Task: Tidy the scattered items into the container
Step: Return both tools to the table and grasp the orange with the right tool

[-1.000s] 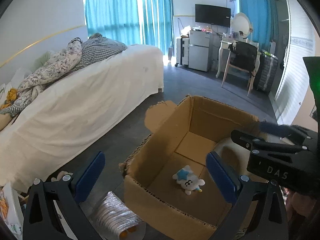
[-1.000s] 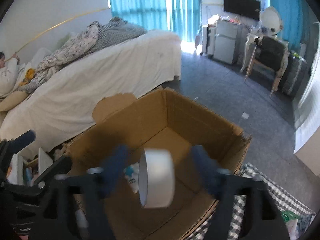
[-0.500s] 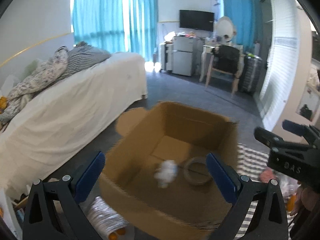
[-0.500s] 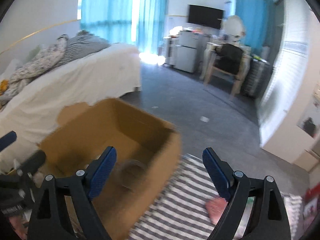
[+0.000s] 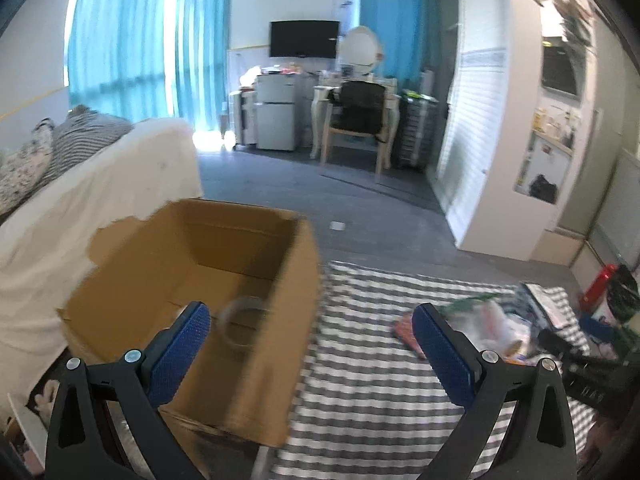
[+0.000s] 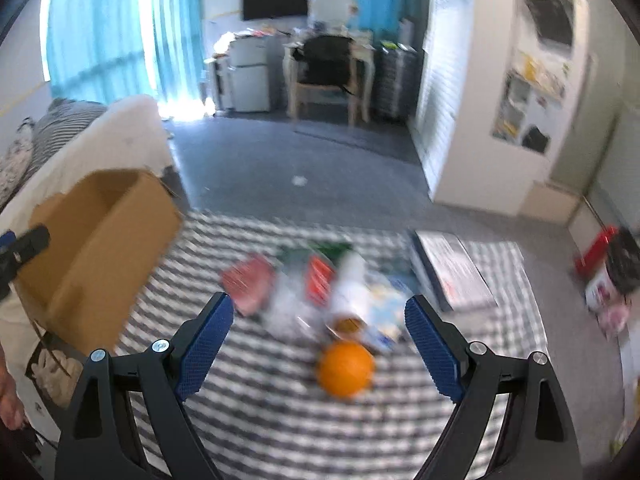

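An open cardboard box (image 5: pixel 280 320) stands on the floor beside the bed; a roll of clear tape (image 5: pixel 240 322) lies inside it. The box also shows at the left of the right wrist view (image 6: pixel 104 248). My left gripper (image 5: pixel 312 348) is open and empty, above the box's near right corner. My right gripper (image 6: pixel 318 340) is open and empty above a checked cloth (image 6: pixel 260 400), over a blurred pile of packets (image 6: pixel 312 288) and an orange ball (image 6: pixel 345 368). In the left wrist view the pile (image 5: pixel 480 324) lies at the right.
A white-covered bed (image 5: pixel 100 184) runs along the left. A flat dark box (image 6: pixel 452 272) lies on the cloth at the right. A red item and bags (image 6: pixel 604 264) sit by the right wall. A chair and desk (image 5: pixel 356 120) stand at the back.
The tape roll left my right gripper and dropped into the box. Both grippers swung right, away from the box and toward the pile on the checked cloth.
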Demonstrator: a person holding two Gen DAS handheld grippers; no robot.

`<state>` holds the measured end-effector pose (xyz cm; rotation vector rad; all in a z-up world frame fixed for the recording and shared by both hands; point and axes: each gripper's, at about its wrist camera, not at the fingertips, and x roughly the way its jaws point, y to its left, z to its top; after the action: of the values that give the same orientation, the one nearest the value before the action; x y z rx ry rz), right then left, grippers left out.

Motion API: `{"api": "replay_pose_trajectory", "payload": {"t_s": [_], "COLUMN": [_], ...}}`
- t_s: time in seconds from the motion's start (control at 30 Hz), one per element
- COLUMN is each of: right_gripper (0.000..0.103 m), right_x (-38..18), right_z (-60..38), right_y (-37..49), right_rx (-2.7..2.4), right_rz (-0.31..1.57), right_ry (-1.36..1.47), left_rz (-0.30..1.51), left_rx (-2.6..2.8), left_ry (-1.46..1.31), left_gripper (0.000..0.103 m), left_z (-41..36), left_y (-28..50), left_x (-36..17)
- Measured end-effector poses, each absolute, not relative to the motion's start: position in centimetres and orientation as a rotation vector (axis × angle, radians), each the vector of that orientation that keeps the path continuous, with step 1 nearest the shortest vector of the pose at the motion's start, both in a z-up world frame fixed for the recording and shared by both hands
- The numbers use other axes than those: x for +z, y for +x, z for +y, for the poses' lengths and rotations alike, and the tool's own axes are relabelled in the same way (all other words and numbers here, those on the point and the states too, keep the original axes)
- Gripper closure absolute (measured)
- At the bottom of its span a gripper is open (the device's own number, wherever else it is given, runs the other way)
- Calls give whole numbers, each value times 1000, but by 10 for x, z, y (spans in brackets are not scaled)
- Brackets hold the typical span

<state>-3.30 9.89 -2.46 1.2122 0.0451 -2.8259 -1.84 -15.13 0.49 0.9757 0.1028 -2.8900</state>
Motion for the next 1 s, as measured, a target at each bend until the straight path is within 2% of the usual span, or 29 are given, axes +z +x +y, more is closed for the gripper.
{"api": "replay_pose_trajectory", "payload": {"t_s": [0.3, 0.73, 0.77, 0.8, 0.87, 1.0], "right_gripper": [15, 16, 19, 30, 46, 51], "right_x": [-89, -130, -133, -137, -147, -150], "right_z": [137, 134, 134, 133, 133, 135], "right_y": [-32, -60, -61, -63, -67, -67], "right_rx": [-2702, -2673, -2665, -2656, -2621, -2614], "right_rz": [-78, 20, 24, 25, 30, 44], "right_ry": [1343, 1404, 1414, 1427, 1468, 1447], "left_rz": [-28, -32, -33, -32, -30, -36], "left_rx": [-2927, -2891, -2890, -2889, -2886, -2889], "left_ry": [1032, 1101, 1112, 1122, 1146, 1182], "left_gripper": [0, 0, 0, 0, 0, 0], "left_z": [-99, -96, -95, -94, -92, -84], "left_y": [-16, -35, -38, -40, -45, -53], "left_x": [-10, -42, -45, -48, -54, -64]}}
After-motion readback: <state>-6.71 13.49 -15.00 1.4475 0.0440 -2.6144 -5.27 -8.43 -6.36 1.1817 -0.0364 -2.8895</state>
